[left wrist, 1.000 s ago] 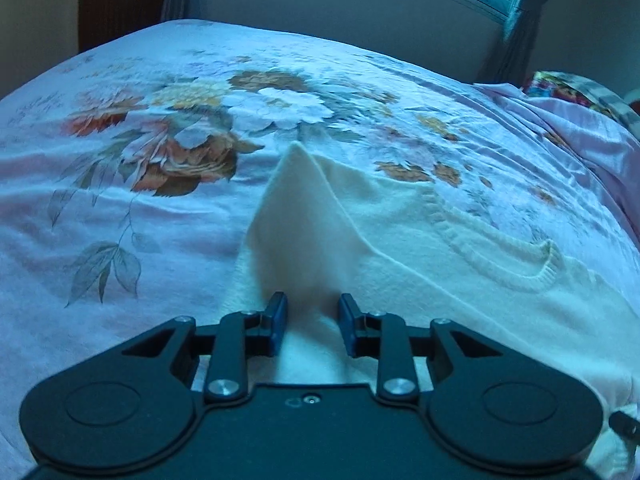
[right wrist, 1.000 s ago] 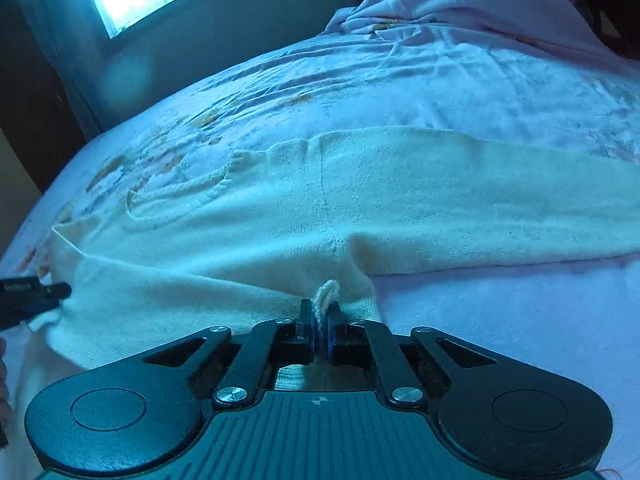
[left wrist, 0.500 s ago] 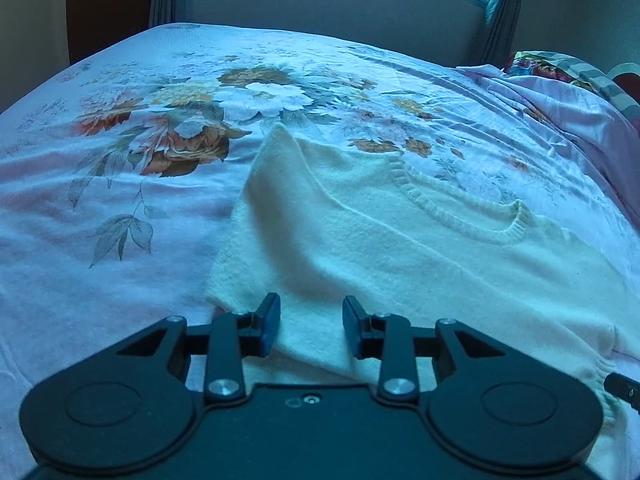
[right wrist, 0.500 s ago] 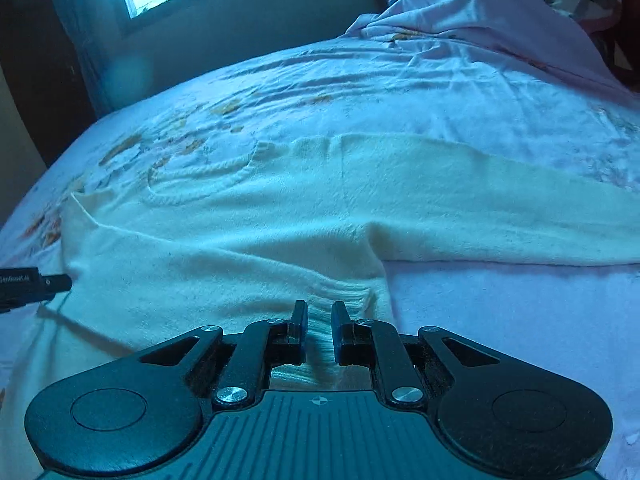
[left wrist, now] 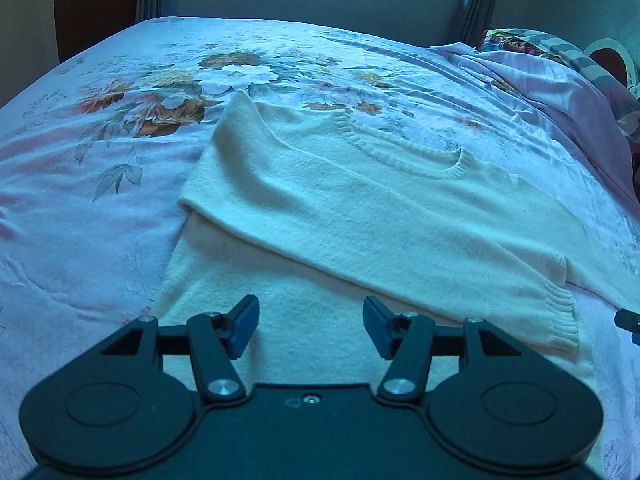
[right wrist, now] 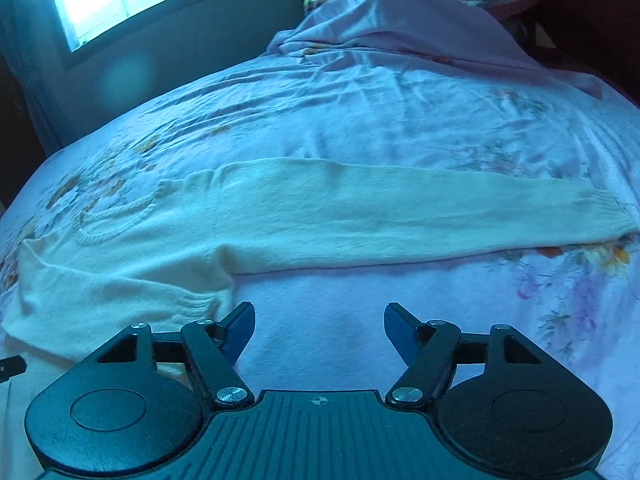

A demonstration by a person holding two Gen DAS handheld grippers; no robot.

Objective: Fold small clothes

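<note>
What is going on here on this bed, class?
A person with a two-finger gripper in each hand is folding a cream knitted sweater on a floral bedsheet. One sleeve lies folded across the body; the other sleeve is stretched out sideways. The left gripper and right gripper are both open, holding nothing.

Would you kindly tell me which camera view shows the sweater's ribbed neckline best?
The left wrist view: the ribbed neckline curves in full across the cream sweater, well lit. The right wrist view shows the neckline only small, compressed toward the left edge.
</note>
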